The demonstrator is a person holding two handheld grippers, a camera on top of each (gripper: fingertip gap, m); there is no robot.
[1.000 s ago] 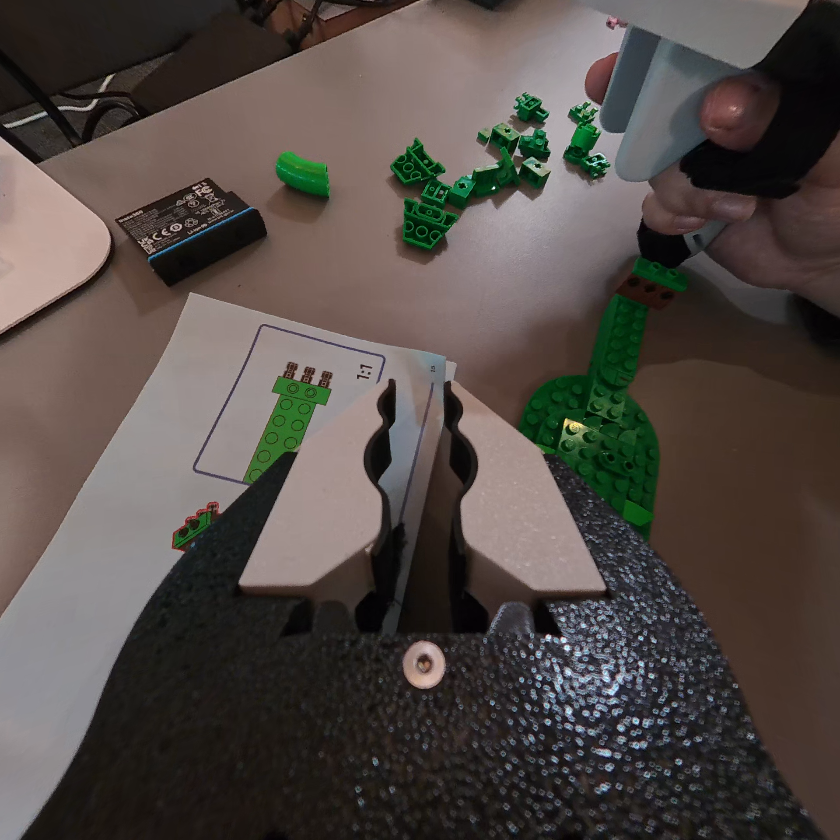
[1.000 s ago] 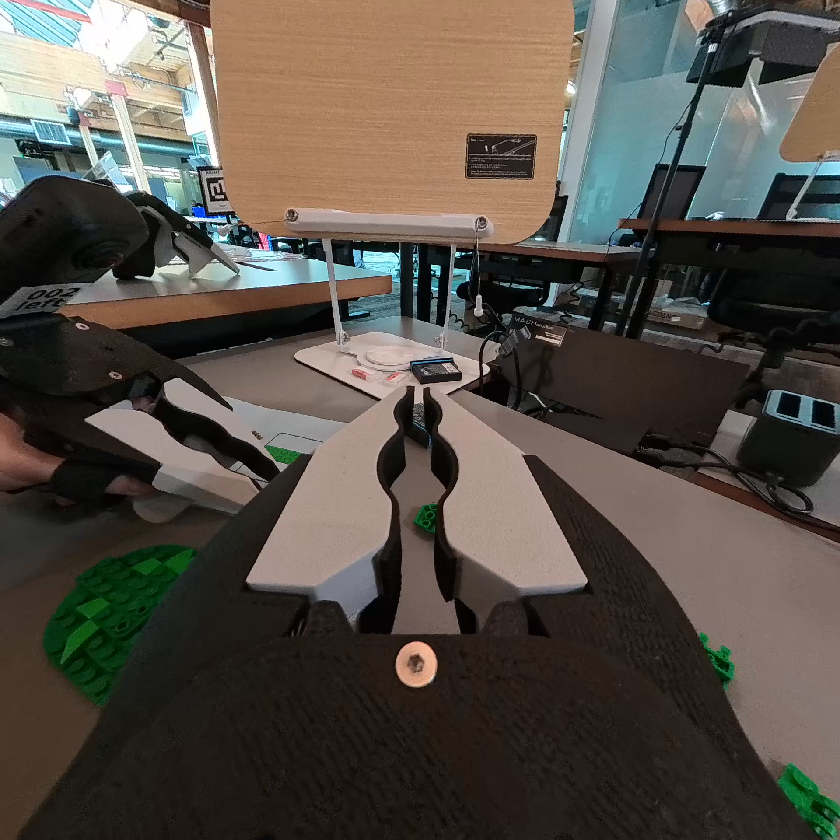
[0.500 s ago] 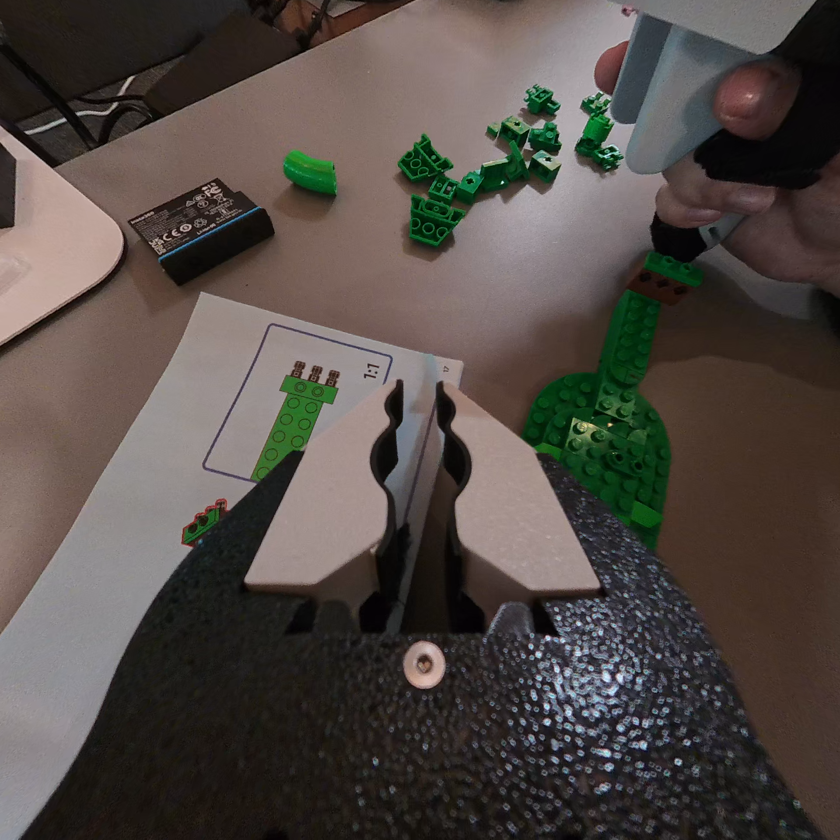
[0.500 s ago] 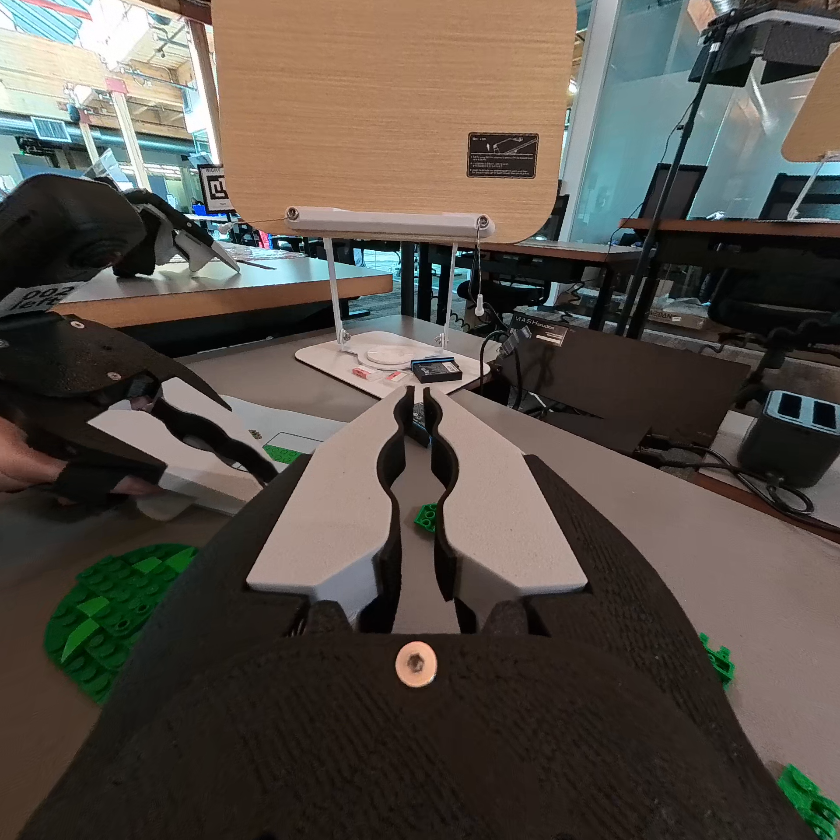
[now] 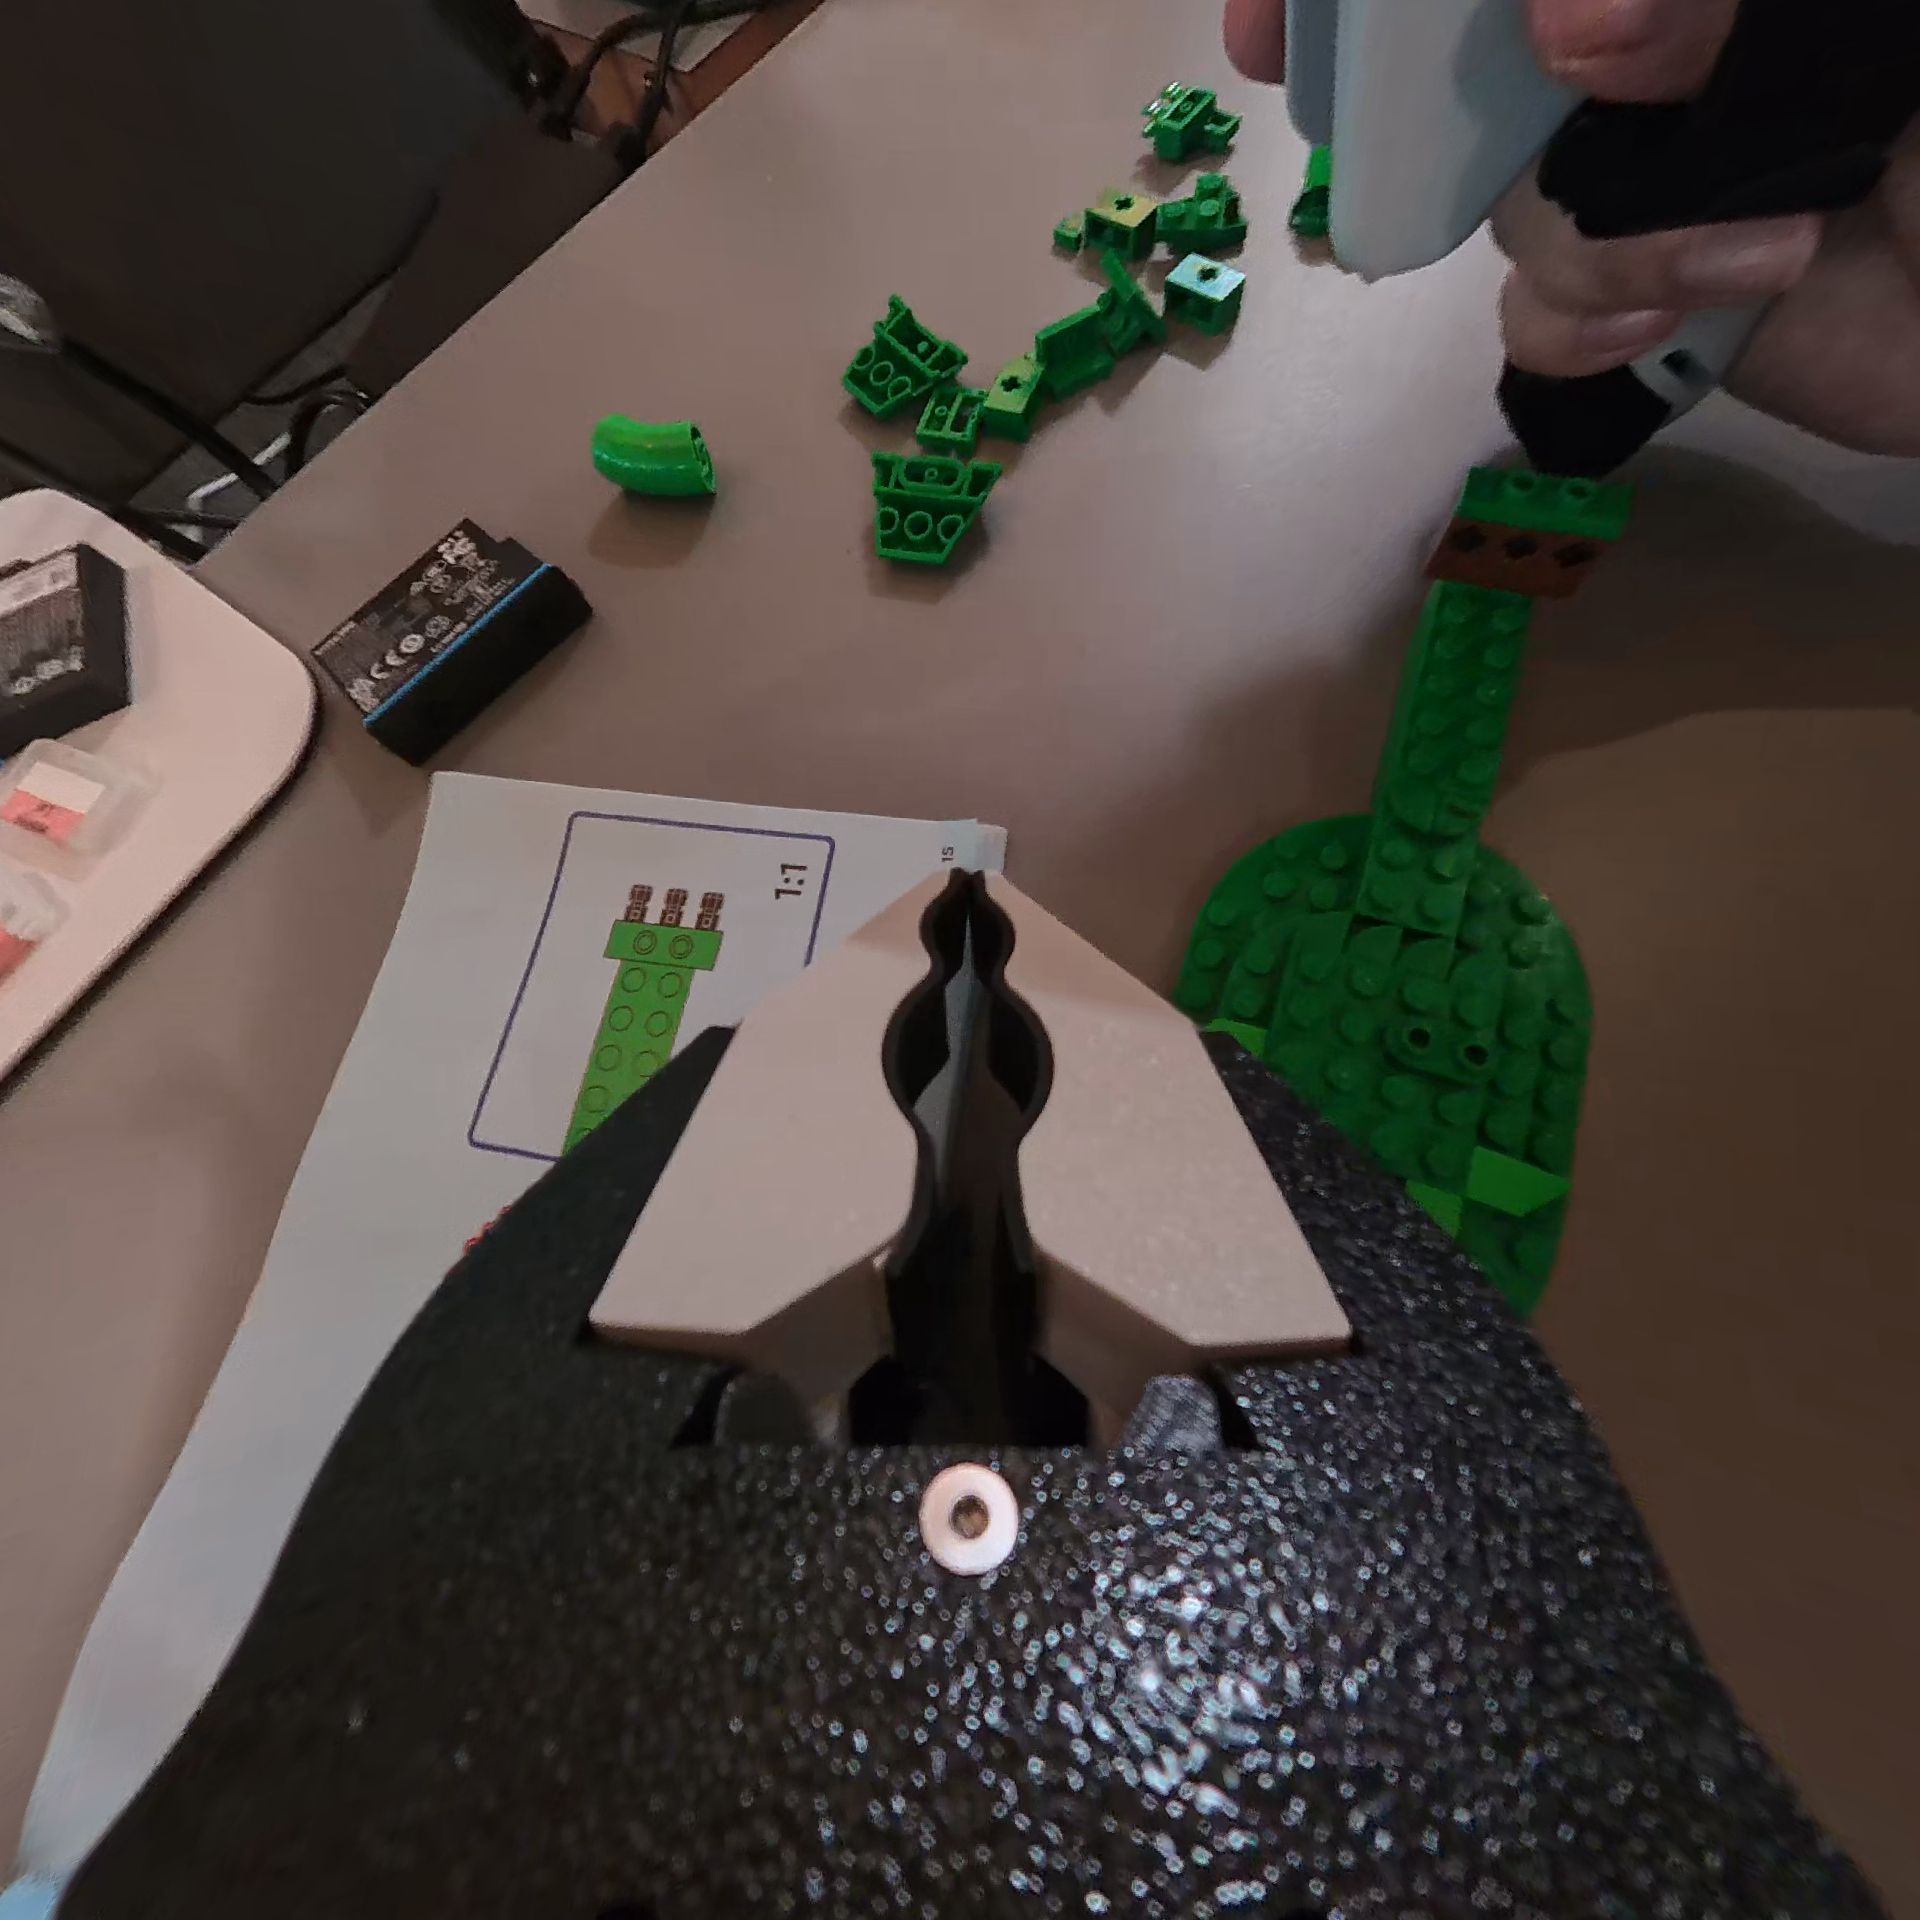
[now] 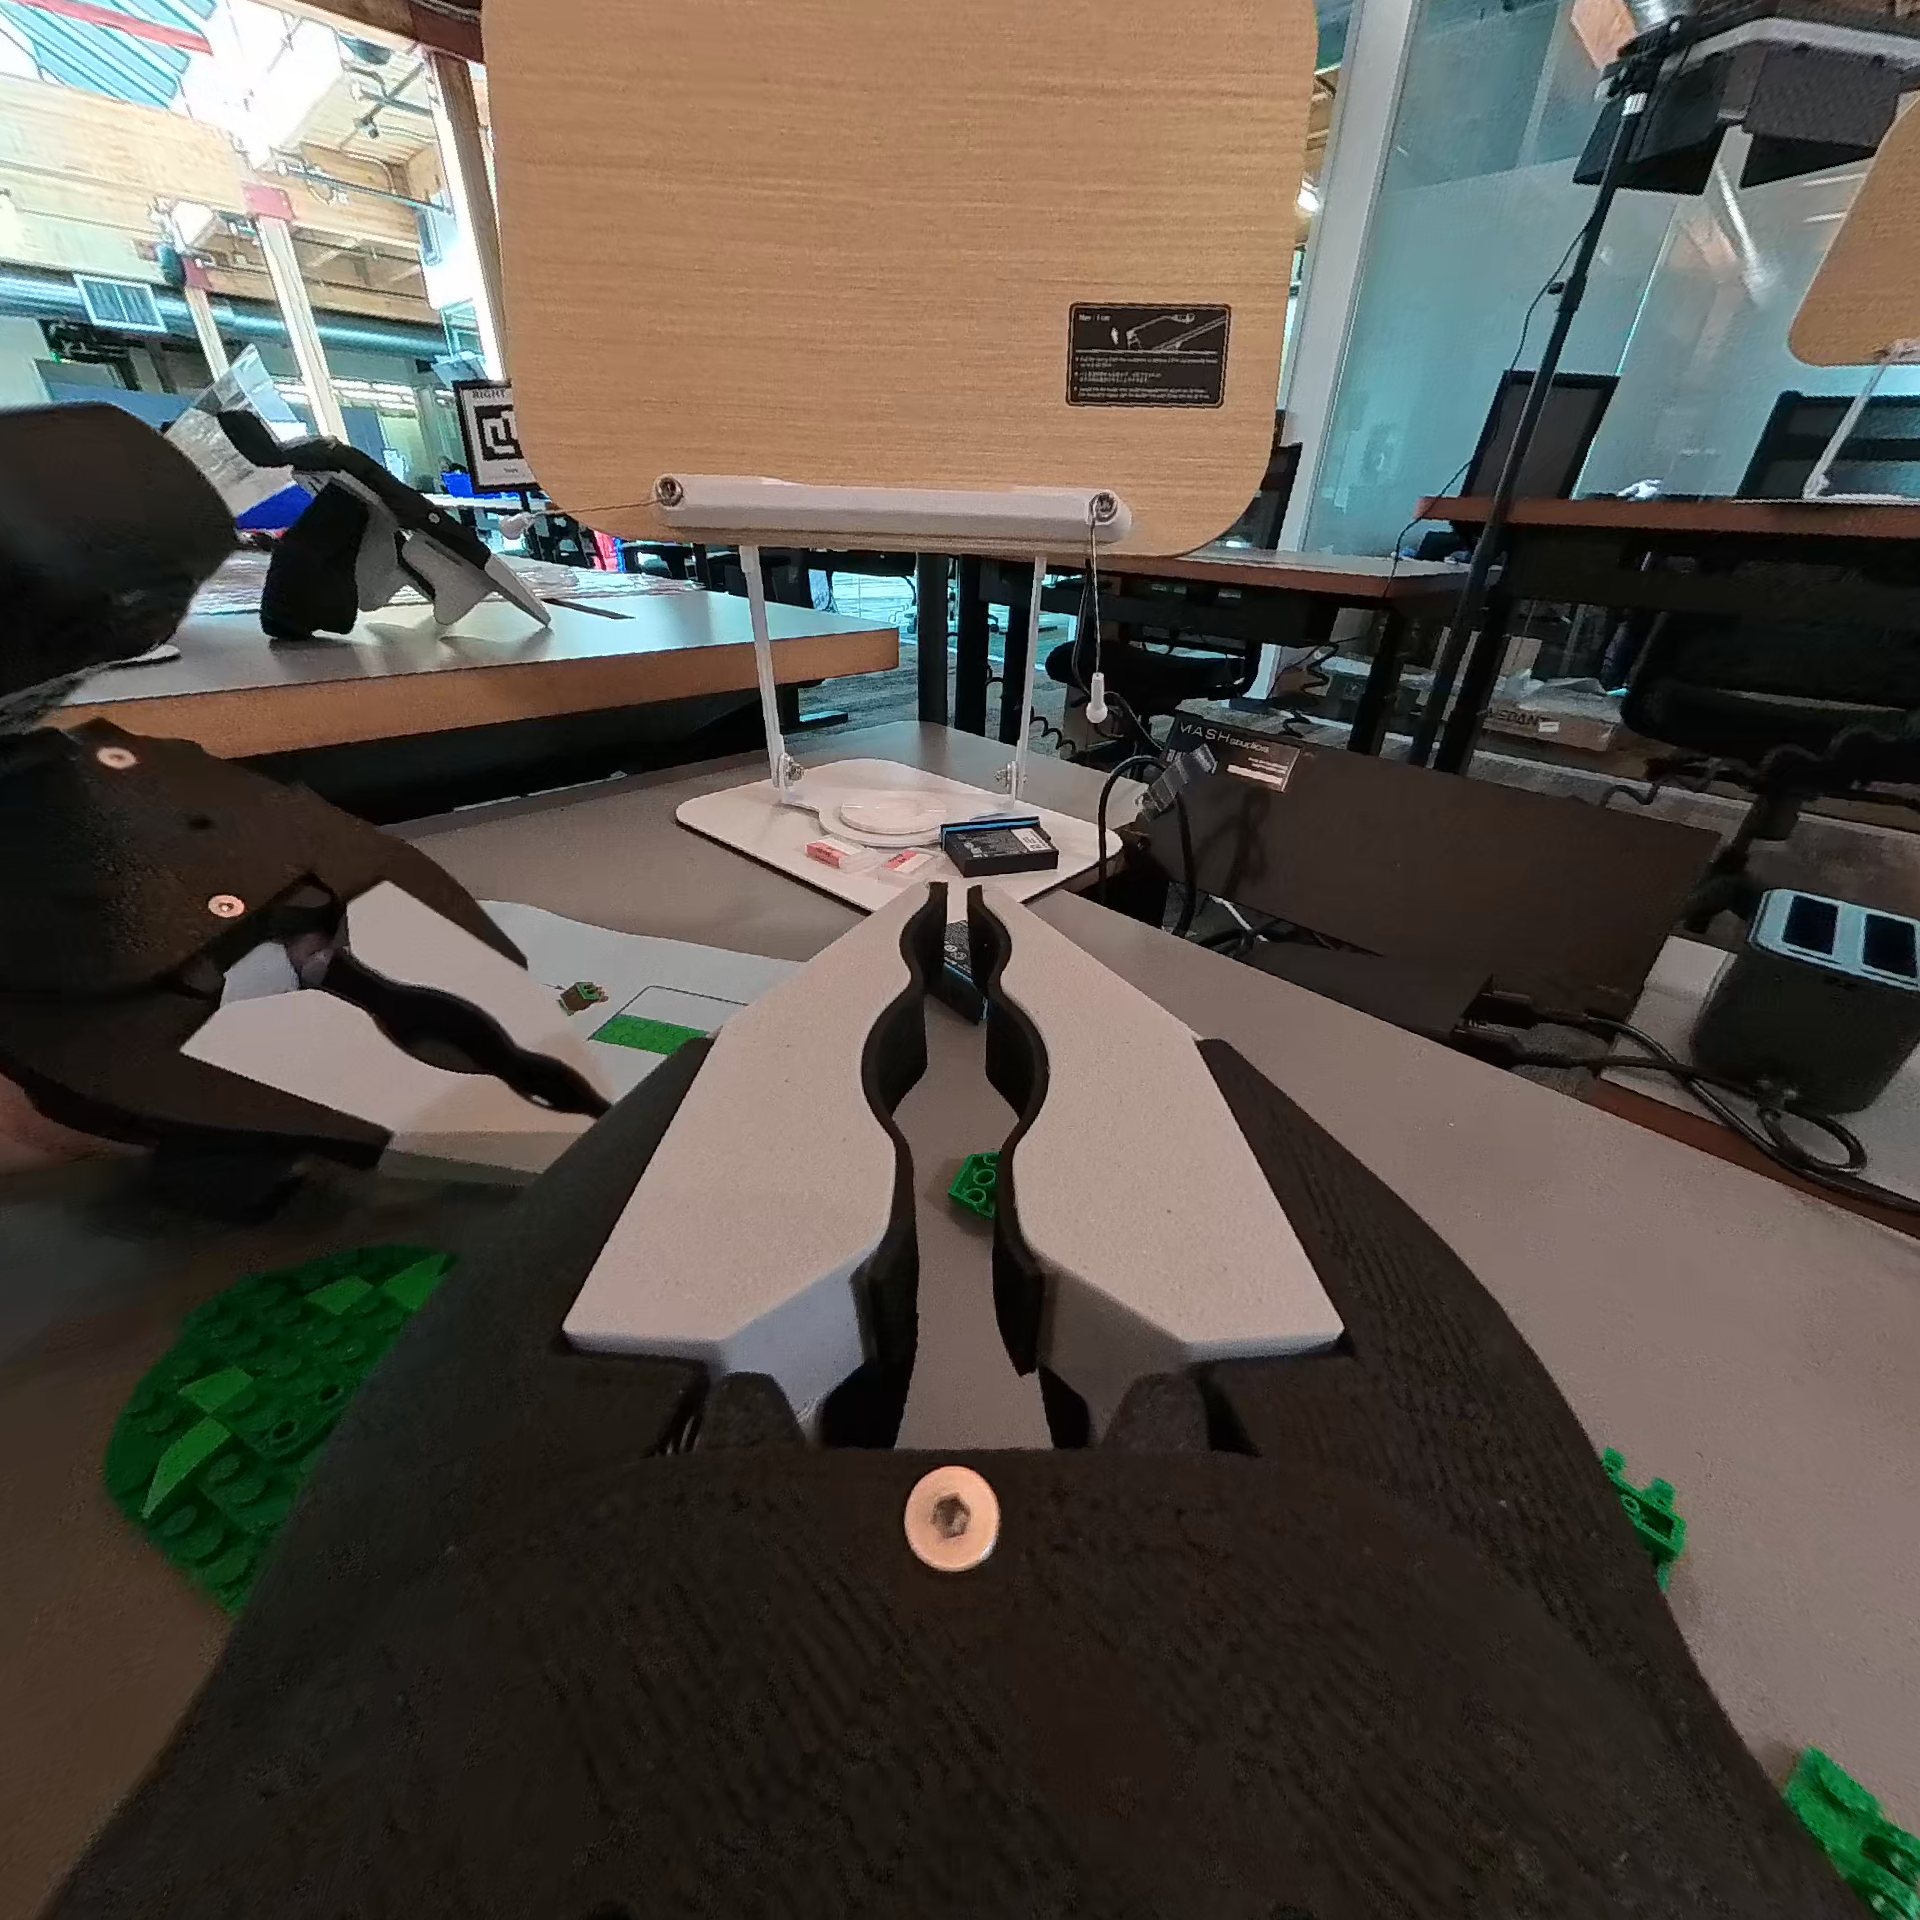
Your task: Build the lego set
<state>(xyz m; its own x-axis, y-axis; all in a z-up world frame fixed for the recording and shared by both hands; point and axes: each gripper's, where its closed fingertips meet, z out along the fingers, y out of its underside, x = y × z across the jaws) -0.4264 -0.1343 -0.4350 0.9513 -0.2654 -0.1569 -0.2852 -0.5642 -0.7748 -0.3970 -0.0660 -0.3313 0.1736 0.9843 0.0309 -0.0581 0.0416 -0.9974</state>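
A green lego build (image 5: 1434, 935), a round leaf plate with a long stem, lies flat on the table. Its far end carries a brown piece (image 5: 1507, 556) and a small green plate (image 5: 1548, 504). My left gripper (image 5: 961, 883) is shut and empty, over the instruction booklet (image 5: 499, 935), just left of the build. A black tip (image 5: 1558, 426) under the person's right hand touches the small green plate. My right gripper (image 6: 957, 896) points level over the table, jaws shut to a thin slit, empty. The build (image 6: 260, 1392) and left gripper (image 6: 597, 1107) show at its left.
Several loose green pieces (image 5: 997, 384) and a curved green piece (image 5: 655, 457) lie beyond the booklet. A black battery (image 5: 447, 644) sits by a white stand base (image 5: 208, 675). A wooden board on that stand (image 6: 894, 260) rises behind. More green pieces (image 6: 1647, 1517) lie at the right. My hands' fingertips stand some 12 centimetres from each other.
My left gripper's jaws have closed from a small gap to shut, and it has shifted slightly over the booklet. The right gripper has hardly moved.
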